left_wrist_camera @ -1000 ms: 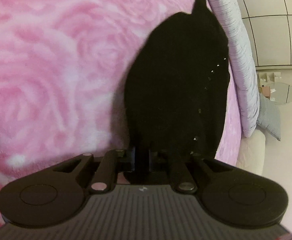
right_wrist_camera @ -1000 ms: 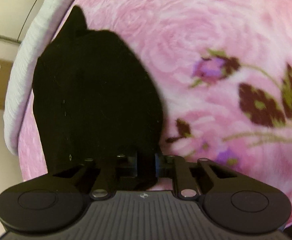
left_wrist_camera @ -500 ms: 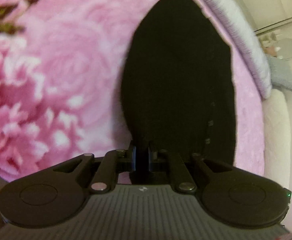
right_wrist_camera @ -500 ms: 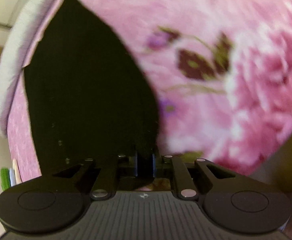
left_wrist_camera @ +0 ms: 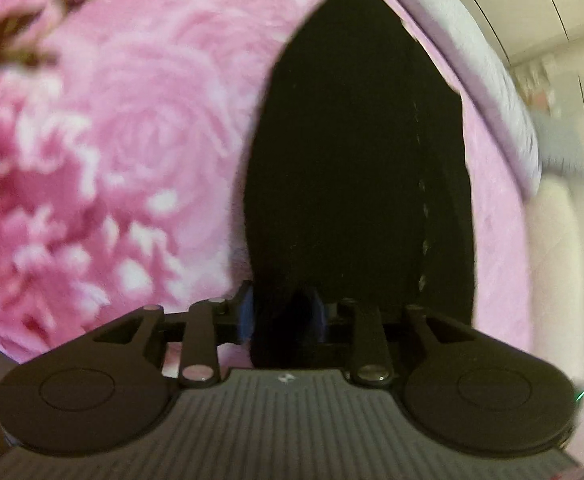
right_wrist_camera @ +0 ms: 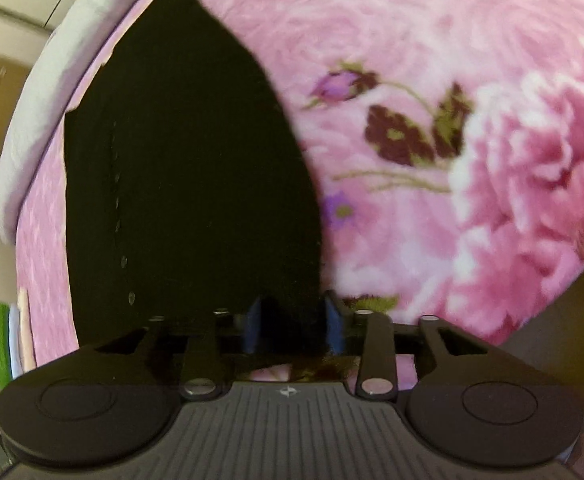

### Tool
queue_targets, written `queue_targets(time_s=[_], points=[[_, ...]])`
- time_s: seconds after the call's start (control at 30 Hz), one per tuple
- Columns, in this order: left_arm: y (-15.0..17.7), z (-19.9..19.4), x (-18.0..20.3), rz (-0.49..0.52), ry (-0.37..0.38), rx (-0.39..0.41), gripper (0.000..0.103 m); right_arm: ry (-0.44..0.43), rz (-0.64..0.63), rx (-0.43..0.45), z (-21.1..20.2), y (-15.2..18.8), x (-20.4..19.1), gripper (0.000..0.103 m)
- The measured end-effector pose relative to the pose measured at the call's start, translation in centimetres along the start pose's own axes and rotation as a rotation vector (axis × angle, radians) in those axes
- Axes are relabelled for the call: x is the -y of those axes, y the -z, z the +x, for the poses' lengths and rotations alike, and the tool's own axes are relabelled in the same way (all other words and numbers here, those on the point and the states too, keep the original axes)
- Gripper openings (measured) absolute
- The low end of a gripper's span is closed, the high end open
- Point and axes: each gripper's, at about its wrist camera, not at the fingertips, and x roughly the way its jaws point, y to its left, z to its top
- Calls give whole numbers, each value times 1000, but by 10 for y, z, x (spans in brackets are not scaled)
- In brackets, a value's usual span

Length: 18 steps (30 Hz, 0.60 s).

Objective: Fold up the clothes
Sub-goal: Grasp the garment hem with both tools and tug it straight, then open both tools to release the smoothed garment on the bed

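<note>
Black garment (left_wrist_camera: 356, 168) lies flat on pink floral blanket (left_wrist_camera: 139, 128), near its edge. Left gripper (left_wrist_camera: 283, 316) and right gripper (right_wrist_camera: 292, 324) jaws just been opening, now apart, near hem between them, not pinched

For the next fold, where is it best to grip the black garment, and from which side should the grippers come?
Probably at the near hem of the black garment, one corner per gripper, coming from the near side and angled down. It lies flat on the pink floral blanket, its near edge between the just-opening left gripper and right gripper.
</note>
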Motion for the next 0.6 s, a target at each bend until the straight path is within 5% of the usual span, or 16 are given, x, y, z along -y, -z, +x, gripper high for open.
queue_targets(time_s=[0.07,0.1,0.3,0.47,0.53,0.6], points=[[0,3,0,-41,12,-12,7,-5,25,-3,2,0,2,33],[0,1,4,-5,-3,-16,8,10,34,-7,2,-1,1,18],[4,-6,42,378,-133,-19,10,66,-69,35,-20,16,-10,12],[11,-14,46,438,-229,-20,16,135,-21,54,-17,28,4,20],[12,-30,57,478,-285,-4,16,193,-25,57,-31,30,-3,41],[12,-39,68,499,-260,13,16,247,-82,82,-47,34,-16,39]])
